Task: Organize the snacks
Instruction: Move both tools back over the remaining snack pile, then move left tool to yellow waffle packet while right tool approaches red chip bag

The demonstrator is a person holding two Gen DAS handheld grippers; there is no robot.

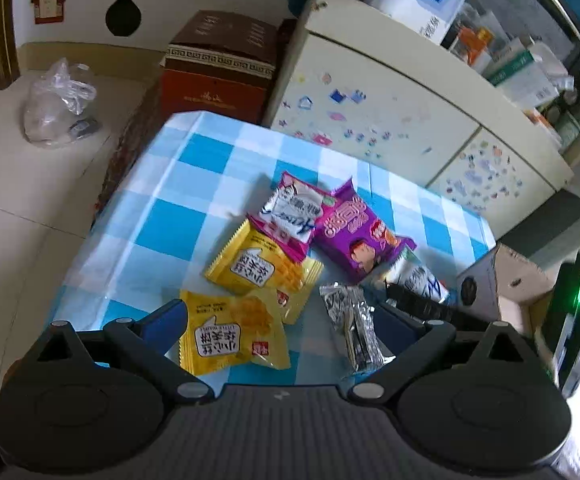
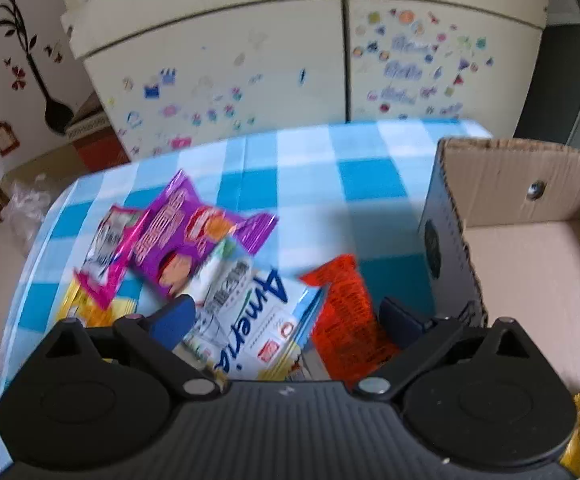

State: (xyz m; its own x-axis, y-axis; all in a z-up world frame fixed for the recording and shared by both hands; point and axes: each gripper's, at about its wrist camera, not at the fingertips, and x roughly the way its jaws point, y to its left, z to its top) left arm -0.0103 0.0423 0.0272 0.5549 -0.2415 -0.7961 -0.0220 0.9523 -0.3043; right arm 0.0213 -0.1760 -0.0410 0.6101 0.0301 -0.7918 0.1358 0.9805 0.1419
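Between the spread, empty fingers of the left gripper lie a yellow snack packet and a silver packet. Right gripper also gapes wide, holding nothing, above a white-blue packet and an orange packet. Sorting looks barely begun: the cardboard box shows no snacks inside. On the checked tablecloth I count two yellow, one pink-white, one purple, one silver, one white-blue, one orange.

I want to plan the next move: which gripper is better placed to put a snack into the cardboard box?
Probably right. The right gripper is open over the orange packet, beside the cardboard box; the left gripper is farther away.
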